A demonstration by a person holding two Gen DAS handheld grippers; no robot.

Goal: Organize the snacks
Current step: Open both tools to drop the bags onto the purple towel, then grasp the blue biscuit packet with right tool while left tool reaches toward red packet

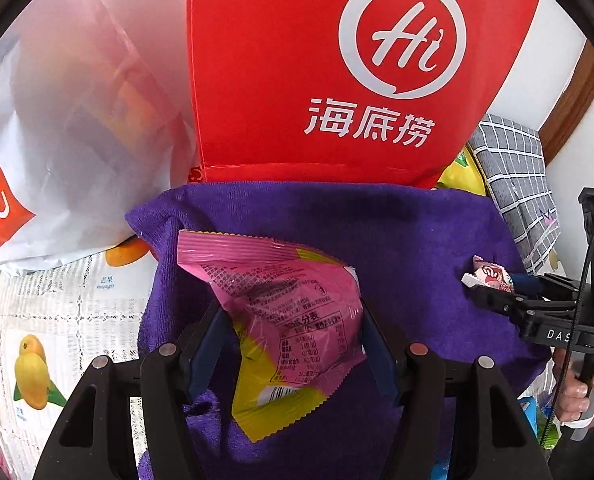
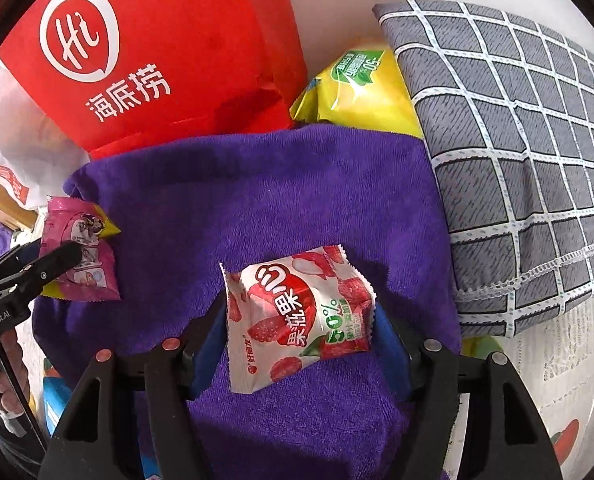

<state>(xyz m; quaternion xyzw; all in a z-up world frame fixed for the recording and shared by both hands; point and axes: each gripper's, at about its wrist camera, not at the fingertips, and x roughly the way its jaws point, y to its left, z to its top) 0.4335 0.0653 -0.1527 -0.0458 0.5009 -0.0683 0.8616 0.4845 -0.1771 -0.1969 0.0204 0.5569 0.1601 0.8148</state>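
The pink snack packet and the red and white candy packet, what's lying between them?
Only bare purple towel between the pink snack packet and the candy packet, seen in the right wrist view.

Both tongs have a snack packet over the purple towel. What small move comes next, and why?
Probably lower both a little further and let go. The left tongs clamp the pink packet, the right tongs flank the lychee packet, and both sit just above the purple towel, bare around them.

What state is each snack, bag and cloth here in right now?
Pink snack packet: sealed, between left fingers.
Red-and-white candy packet: sealed, between right fingers.
Purple towel: spread flat.
Red paper bag: standing upright.
Yellow snack bag: sealed, lying behind towel.
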